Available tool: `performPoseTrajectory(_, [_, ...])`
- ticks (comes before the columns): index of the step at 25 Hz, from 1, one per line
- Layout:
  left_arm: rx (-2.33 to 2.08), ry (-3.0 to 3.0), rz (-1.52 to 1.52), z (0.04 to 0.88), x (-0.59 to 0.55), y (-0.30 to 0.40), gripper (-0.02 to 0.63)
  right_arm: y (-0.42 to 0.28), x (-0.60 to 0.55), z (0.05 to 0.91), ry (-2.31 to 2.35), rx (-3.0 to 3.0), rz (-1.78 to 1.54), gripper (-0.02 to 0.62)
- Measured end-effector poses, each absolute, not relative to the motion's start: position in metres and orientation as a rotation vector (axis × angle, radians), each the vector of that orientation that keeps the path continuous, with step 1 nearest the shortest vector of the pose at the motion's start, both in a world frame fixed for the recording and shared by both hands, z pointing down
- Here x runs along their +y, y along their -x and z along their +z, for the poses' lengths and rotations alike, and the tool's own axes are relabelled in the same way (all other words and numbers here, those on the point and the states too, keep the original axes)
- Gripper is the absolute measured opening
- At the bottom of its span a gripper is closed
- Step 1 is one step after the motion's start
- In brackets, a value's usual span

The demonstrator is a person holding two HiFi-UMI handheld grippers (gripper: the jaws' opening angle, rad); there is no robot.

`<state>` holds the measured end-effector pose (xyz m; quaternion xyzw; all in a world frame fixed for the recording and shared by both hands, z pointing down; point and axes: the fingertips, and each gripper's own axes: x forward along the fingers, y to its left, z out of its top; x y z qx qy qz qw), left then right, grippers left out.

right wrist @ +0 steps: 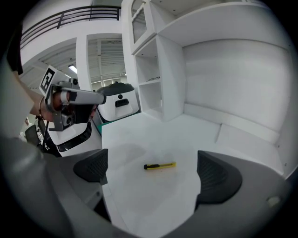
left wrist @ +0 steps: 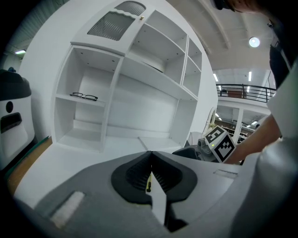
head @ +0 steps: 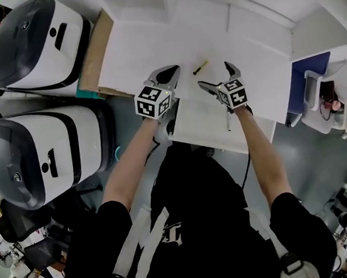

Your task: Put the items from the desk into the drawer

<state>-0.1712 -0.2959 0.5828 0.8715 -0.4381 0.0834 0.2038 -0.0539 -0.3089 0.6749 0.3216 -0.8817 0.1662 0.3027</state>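
Off the desk's left edge stand two large white-and-black machines, and a strip of cardboard lines that edge. A pair of glasses lies on a left-hand shelf of the white shelf unit at the back edge.

Above the front edge, the left gripper has its jaws pressed together with nothing between them.

Just past it, on the bare middle of the desk and nearer the front edge than the back, the utility knife lies flat, touching nothing. Its black end points left and its yellow body right.

Right of the knife, the right gripper tilts down toward it with its jaws spread wide and empty, one to each side of the knife but well clear of it.

The knife looks light, slim and stiff, with a hard plastic body that could skate on the smooth top if nudged. The best hold is probably across the yellow body near its middle, pads on the two long sides. Whether the blade is out I cannot tell, so the ends are better avoided.

Below the grippers a white panel juts from the front edge, likely the drawer.
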Motion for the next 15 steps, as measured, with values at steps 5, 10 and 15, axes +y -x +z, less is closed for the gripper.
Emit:
performPoseTrajectory(5, [-1.212, -2.404, 0.260, 0.602, -0.309, 0.184, 0.005, 0.060, -0.321, 0.695, -0.859, -2.310, 0.446, 0.577])
performPoseTrajectory(10, [-1.187, -2.397, 0.284, 0.620, -0.323, 0.192, 0.005, 0.070, -0.335, 0.724, -0.848, -2.269, 0.449, 0.572])
performPoseTrajectory(15, [-1.171, -2.385, 0.298, 0.636, -0.335, 0.199, 0.005, 0.079, -0.344, 0.750, -0.807, -2.244, 0.452, 0.557])
